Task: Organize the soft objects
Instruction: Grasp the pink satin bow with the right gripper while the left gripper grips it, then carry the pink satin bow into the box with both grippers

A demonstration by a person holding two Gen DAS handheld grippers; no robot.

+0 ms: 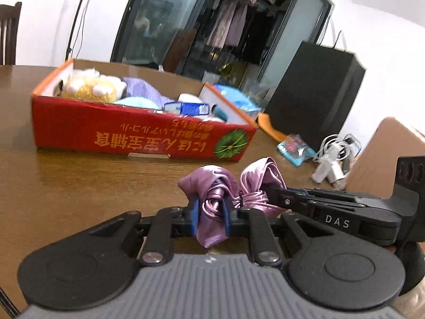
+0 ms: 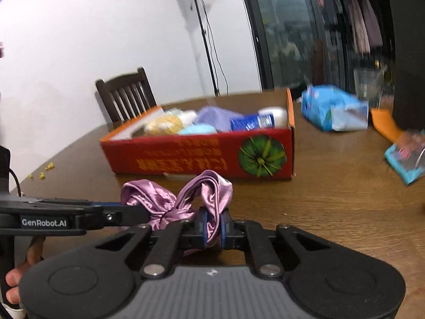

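A shiny purple satin cloth is bunched up just above the wooden table, held at both ends. My left gripper is shut on its left fold, blue pads pressing the fabric. In the right wrist view my right gripper is shut on the right loop of the same satin cloth. The right gripper's fingers reach in from the right in the left wrist view. Behind the cloth stands a red cardboard box with a plush toy and other soft items inside.
A blue packet, a small blue pouch, white cables, a black speaker box and a brown carton lie right of the red box. A dark chair stands behind the table. A hand grips the left tool.
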